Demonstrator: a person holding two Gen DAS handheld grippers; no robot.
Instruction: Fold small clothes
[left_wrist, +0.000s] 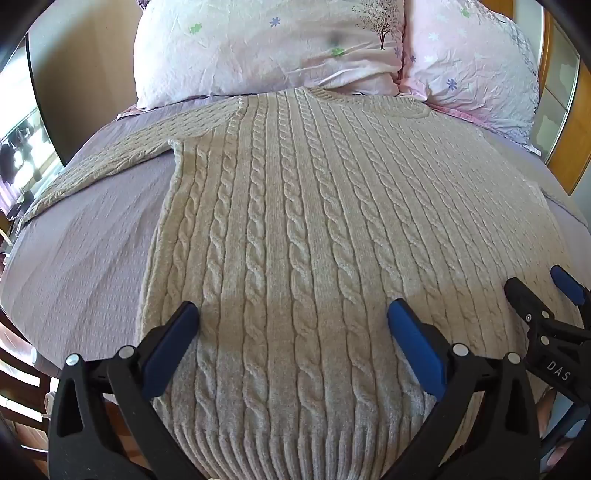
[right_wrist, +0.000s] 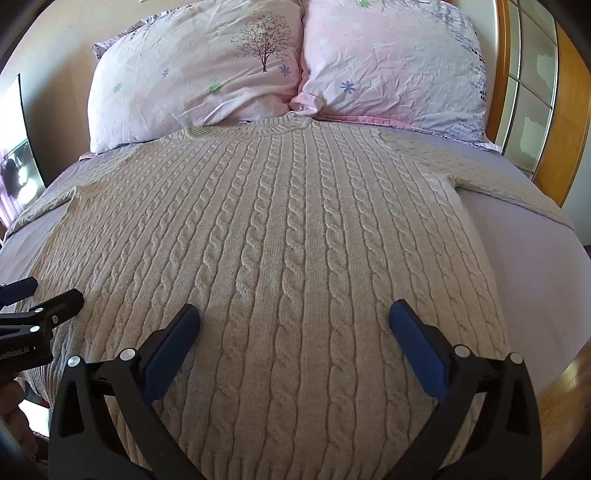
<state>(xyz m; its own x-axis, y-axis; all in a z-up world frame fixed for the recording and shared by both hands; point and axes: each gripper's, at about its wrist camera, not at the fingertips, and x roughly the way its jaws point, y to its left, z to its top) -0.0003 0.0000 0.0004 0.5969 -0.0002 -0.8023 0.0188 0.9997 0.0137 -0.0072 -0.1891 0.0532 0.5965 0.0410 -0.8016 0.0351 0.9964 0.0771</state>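
A beige cable-knit sweater (left_wrist: 295, 206) lies flat on the bed, collar toward the pillows, ribbed hem nearest me. It also fills the right wrist view (right_wrist: 280, 236). One sleeve (left_wrist: 110, 155) spreads out to the left, the other sleeve (right_wrist: 509, 184) to the right. My left gripper (left_wrist: 293, 317) is open and empty, hovering over the sweater's lower left part. My right gripper (right_wrist: 295, 317) is open and empty over the lower right part; it also shows at the right edge of the left wrist view (left_wrist: 535, 291).
The bed has a lilac sheet (left_wrist: 85, 236). Two pink floral pillows (right_wrist: 207, 70) (right_wrist: 399, 62) lie at the head. A wooden headboard frame (right_wrist: 565, 122) stands at the right. A dark screen (left_wrist: 22, 122) stands at the left.
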